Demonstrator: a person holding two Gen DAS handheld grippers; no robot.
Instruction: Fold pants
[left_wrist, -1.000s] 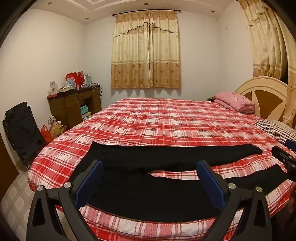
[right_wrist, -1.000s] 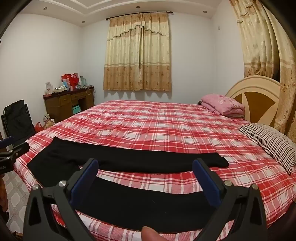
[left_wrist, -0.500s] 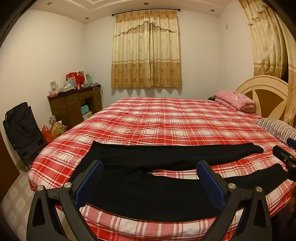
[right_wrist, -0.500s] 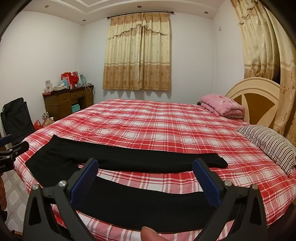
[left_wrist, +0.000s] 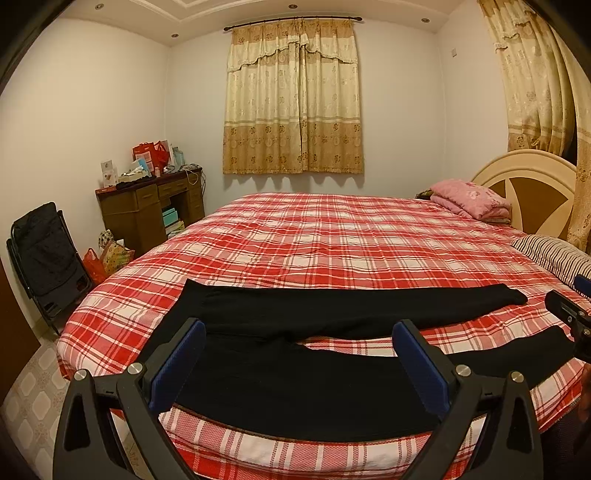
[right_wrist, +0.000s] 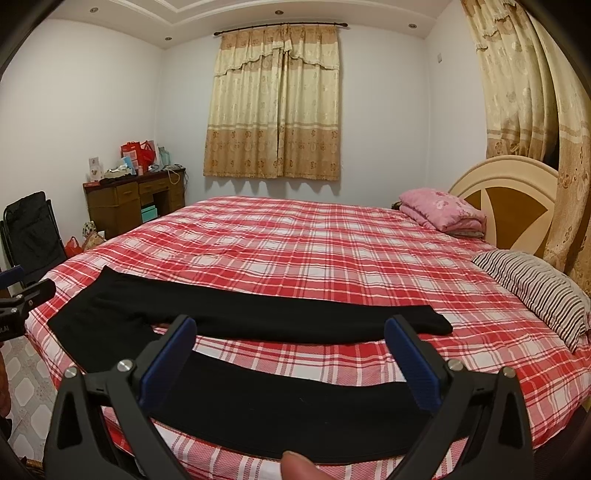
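Black pants (left_wrist: 295, 354) lie spread flat across the near edge of the bed (left_wrist: 332, 236), on its red plaid cover, waist toward the left and the two legs splayed apart toward the striped pillow (right_wrist: 535, 291). The left tool (left_wrist: 299, 354) hovers above the waist end, its blue pads wide apart and empty. The right tool (right_wrist: 288, 350) hangs over the nearer leg, likewise spread with nothing between. A fingertip (right_wrist: 299, 465) shows at the bottom edge.
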